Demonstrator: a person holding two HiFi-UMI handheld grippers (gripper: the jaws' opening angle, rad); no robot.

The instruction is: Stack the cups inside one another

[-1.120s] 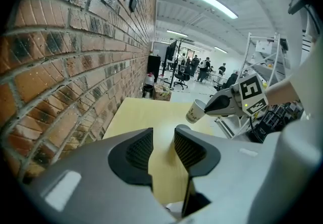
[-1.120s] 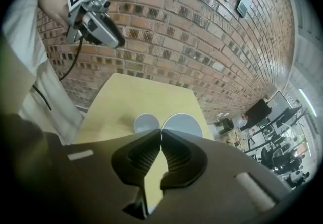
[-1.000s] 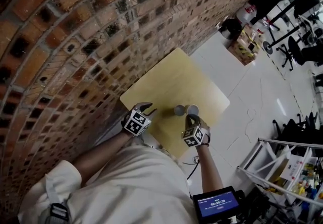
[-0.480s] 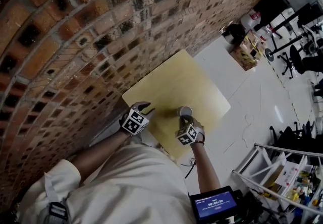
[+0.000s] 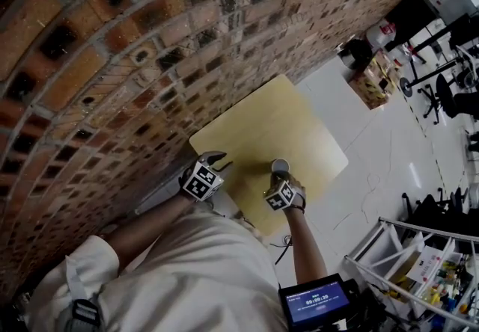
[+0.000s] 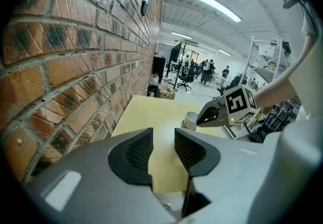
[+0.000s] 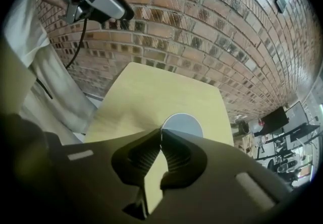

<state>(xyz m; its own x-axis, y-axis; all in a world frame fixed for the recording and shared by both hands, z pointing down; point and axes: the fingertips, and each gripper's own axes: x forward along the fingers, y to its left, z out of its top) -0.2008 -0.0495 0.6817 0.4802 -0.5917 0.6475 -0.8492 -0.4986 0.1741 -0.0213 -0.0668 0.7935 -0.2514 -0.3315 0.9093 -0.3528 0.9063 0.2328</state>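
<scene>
On the pale yellow table (image 5: 269,121) only one white cup (image 5: 279,166) shows, near the front edge. My right gripper (image 5: 280,174) is shut on its rim from above. The right gripper view looks down into that cup (image 7: 182,124), with the rim pinched between the closed pads at my right gripper (image 7: 161,135). In the left gripper view the cup (image 6: 191,119) seems to sit in a second one, but I cannot tell for sure. My left gripper (image 5: 218,163) hovers open and empty over the table's left front corner, apart from the cup, its jaws (image 6: 164,138) holding nothing.
A brick wall (image 5: 150,61) runs close along the table's far left side. White floor (image 5: 374,143) lies to the right, with a metal rack (image 5: 419,256), chairs and boxes further off. A small screen (image 5: 318,300) hangs at the person's right hip.
One second ago two cups stood side by side. My right gripper carried its cup left and down onto the other, so only one shows now. The left gripper barely shifted.
</scene>
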